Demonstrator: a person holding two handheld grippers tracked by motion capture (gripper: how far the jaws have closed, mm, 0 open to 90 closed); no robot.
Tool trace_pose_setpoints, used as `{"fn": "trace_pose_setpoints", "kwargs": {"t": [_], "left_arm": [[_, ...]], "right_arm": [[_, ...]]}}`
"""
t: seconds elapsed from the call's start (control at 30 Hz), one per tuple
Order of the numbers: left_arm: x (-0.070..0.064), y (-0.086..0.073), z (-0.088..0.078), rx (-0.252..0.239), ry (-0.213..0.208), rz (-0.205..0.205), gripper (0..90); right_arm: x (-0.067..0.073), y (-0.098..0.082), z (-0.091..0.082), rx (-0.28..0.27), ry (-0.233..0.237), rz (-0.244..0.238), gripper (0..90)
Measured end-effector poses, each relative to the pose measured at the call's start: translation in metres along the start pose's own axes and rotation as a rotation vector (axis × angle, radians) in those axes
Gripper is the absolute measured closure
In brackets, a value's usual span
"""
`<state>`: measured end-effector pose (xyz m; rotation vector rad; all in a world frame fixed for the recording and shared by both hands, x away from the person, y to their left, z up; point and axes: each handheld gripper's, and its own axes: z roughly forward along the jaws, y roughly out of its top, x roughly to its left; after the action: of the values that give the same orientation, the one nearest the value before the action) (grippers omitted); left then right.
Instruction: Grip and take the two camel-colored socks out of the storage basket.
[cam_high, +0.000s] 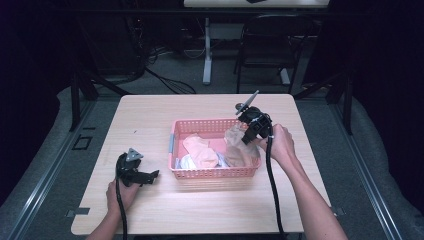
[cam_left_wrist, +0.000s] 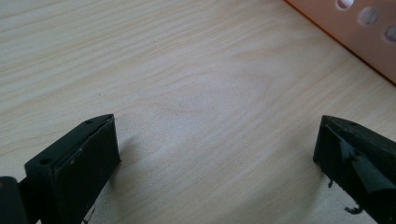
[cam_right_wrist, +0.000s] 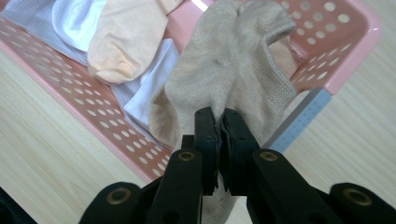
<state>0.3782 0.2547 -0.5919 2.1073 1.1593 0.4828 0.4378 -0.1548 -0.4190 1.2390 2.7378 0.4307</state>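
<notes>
Over pink basket (cam_high: 214, 172): right hand-held gripper (cam_right_wrist: 219, 122) clamped on beige sock (cam_right_wrist: 233, 70) | left hand-held gripper (cam_high: 150, 175) wide open, empty, on bench (cam_high: 150, 120) | other socks (cam_right_wrist: 121, 42) remain inside, probably sorting barely begun

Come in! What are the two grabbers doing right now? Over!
Right tool shut on beige sock, lifted over pink basket. Left tool open, low over bare table. Nothing in the way.

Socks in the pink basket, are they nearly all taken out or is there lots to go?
Nothing lies out on the table yet. The right claw is shut on a beige sock, holding it over the pink basket. A peach sock and white socks remain inside. The left claw rests open on the table.
</notes>
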Motion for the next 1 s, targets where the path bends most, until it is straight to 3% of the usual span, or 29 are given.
{"fn": "trace_pose_setpoints", "kwargs": {"t": [0.67,1.0], "left_arm": [[0.000,0.000,0.000,-0.001,0.000,0.002,0.0],[0.000,0.000,0.000,-0.002,0.002,0.001,0.0]], "right_arm": [[0.004,0.002,-0.035,-0.032,-0.036,-0.031,85.6],[0.001,-0.013,-0.057,-0.077,-0.044,-0.015,85.6]]}}
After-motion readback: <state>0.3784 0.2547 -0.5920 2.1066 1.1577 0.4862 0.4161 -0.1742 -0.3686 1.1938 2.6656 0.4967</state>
